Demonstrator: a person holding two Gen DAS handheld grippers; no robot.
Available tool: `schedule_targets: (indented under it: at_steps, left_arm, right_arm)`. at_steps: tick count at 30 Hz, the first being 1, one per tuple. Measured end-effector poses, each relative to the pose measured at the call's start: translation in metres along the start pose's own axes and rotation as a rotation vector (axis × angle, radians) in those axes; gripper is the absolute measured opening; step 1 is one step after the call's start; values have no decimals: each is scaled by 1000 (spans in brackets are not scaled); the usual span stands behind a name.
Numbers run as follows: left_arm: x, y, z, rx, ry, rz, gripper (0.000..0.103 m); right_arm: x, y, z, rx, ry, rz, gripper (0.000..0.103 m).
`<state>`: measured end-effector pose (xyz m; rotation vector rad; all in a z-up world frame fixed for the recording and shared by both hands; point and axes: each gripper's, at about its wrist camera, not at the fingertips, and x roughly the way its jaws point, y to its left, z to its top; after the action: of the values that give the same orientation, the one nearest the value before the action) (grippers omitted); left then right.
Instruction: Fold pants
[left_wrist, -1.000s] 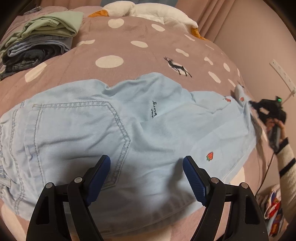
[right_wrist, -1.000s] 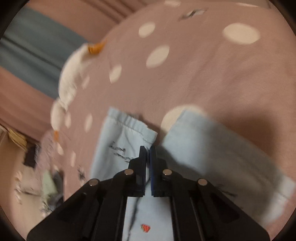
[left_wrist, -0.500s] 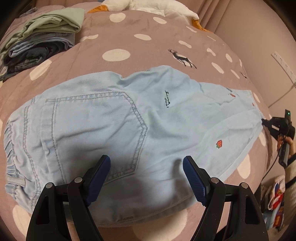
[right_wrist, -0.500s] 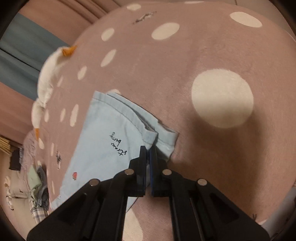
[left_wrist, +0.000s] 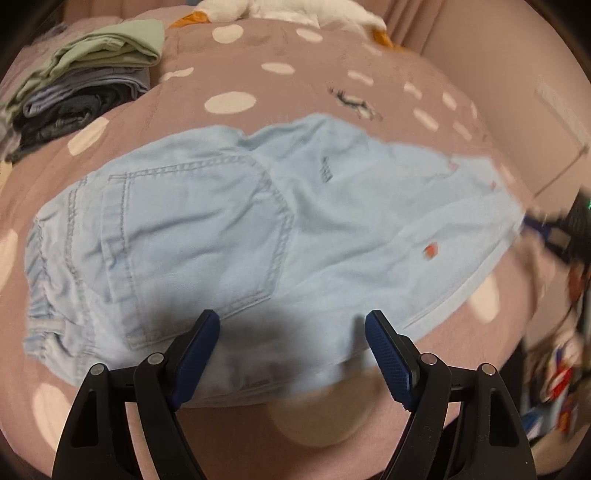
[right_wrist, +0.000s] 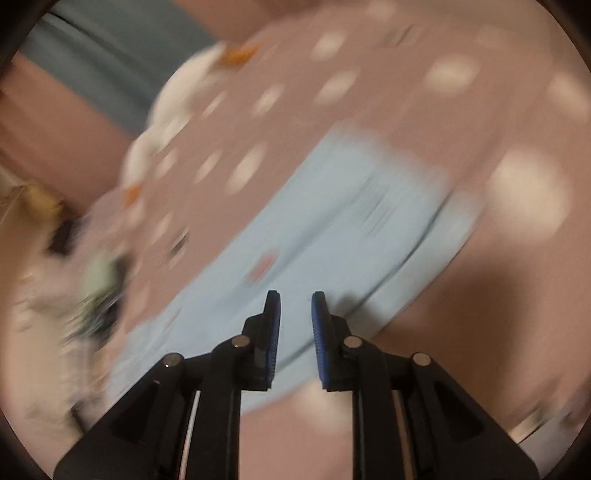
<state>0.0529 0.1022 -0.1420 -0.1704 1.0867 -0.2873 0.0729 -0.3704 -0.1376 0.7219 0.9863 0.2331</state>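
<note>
Light blue denim pants (left_wrist: 229, 229) lie flat on the pink polka-dot bedspread (left_wrist: 280, 66), waistband at the left, legs stretching right, back pocket up. My left gripper (left_wrist: 291, 354) is open and empty, hovering over the near edge of the pants. In the right wrist view the pant legs (right_wrist: 332, 229) lie flat, blurred by motion. My right gripper (right_wrist: 295, 325) is open with a narrow gap, empty, above the leg end. It also shows as a dark shape at the far right of the left wrist view (left_wrist: 565, 229).
A stack of folded clothes (left_wrist: 85, 85), green on top, sits at the bed's back left. A white plush toy (left_wrist: 295, 11) lies at the head of the bed. A wall (left_wrist: 509, 74) runs along the right side. Clutter lies on the floor (left_wrist: 554, 384) at right.
My right gripper has opened and let go of the pant leg hem, then pulled back. The pants now lie spread flat. My left gripper stays open, shifted slightly.
</note>
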Motion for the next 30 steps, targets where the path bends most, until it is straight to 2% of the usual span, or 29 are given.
schedule_targets:
  at_steps: [2, 4, 5, 8, 13, 20, 23, 26, 28, 30]
  left_arm:
    - [-3, 0, 5, -49, -43, -69, 80]
    - [-2, -2, 9, -78, -69, -92, 81]
    - [1, -3, 11, -90, -78, -102, 81]
    - [10, -2, 12, -119, -65, -104, 81]
    - [11, -3, 10, -104, -65, -91, 81]
    - [13, -4, 10, -101, -63, -88, 81]
    - [12, -3, 10, -102, -63, -88, 81]
    - [12, -4, 9, -95, -60, -82, 81]
    - [12, -3, 7, -74, -43, -43, 81]
    - [11, -1, 6, -69, -23, -39, 81]
  right_arm:
    - [16, 12, -22, -9, 79, 85, 19]
    - [31, 17, -35, 29, 127, 158, 19]
    - [35, 18, -38, 35, 128, 162, 19]
    - [49, 18, -41, 66, 145, 124, 19]
    - [64, 19, -46, 139, 151, 78, 19]
    - [61, 20, -51, 193, 126, 84, 24]
    - [64, 28, -51, 152, 92, 45, 20]
    - [62, 34, -54, 137, 75, 54, 9]
    - [54, 36, -56, 135, 70, 57, 7]
    - [38, 39, -57, 123, 65, 74, 6]
